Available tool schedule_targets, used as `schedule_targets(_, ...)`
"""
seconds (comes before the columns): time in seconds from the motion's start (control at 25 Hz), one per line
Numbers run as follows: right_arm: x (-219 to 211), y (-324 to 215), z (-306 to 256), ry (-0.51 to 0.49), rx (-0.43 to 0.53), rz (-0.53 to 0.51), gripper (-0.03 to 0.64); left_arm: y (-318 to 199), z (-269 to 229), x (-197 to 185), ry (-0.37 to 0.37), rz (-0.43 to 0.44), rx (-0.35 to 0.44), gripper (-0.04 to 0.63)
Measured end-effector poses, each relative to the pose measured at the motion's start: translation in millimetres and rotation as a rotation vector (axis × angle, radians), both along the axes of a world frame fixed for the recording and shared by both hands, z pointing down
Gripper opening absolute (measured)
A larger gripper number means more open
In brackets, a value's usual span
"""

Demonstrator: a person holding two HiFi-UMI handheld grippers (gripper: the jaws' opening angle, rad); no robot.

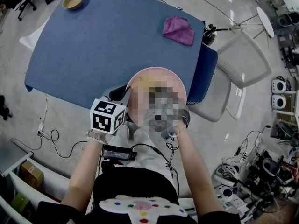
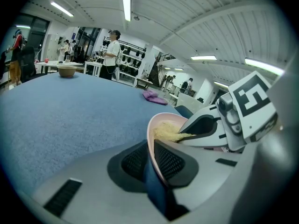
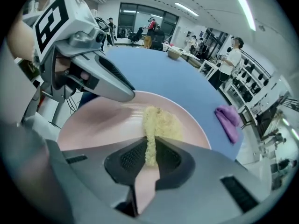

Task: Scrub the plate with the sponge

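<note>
A pink plate (image 1: 161, 77) is held up off the near edge of the blue table (image 1: 107, 45). My left gripper (image 2: 150, 160) is shut on the plate's rim (image 2: 150, 141), with one jaw on each face of it. Across from it, my right gripper (image 3: 150, 155) is shut on a thin yellow sponge (image 3: 159, 122), which lies flat against the plate's inner face (image 3: 103, 125). In the head view a mosaic patch covers the right gripper; the left gripper (image 1: 128, 95) reaches the plate from the left. The sponge (image 2: 166, 132) also shows inside the plate in the left gripper view.
A purple cloth (image 1: 178, 30) lies at the table's far right and a tan bowl (image 1: 74, 0) at its far left corner. A white chair (image 1: 243, 64) stands to the right of the table. Cables and equipment crowd the floor at lower right. People stand far behind.
</note>
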State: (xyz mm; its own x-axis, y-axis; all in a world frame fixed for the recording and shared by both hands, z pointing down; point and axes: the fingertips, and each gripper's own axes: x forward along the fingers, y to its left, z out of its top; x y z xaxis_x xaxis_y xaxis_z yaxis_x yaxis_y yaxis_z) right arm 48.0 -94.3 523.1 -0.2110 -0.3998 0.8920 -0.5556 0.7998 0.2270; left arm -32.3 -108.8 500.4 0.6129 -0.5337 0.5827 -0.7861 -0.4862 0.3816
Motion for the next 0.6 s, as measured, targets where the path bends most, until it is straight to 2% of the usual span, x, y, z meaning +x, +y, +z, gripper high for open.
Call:
schedule_targets(0.44, 62.1, 2.0, 1.6, 0.102, -0.003, 0.116, 0.043, 1.0, 0.0, -0.3, -0.002, -0.003, 0.002, 0.049)
schedule_targets(0.6, 78.5, 12.3, 3.0, 0.148, -0.026, 0.117, 0.043, 1.0, 0.1, -0.5, -0.003, -0.004, 0.003, 0.049)
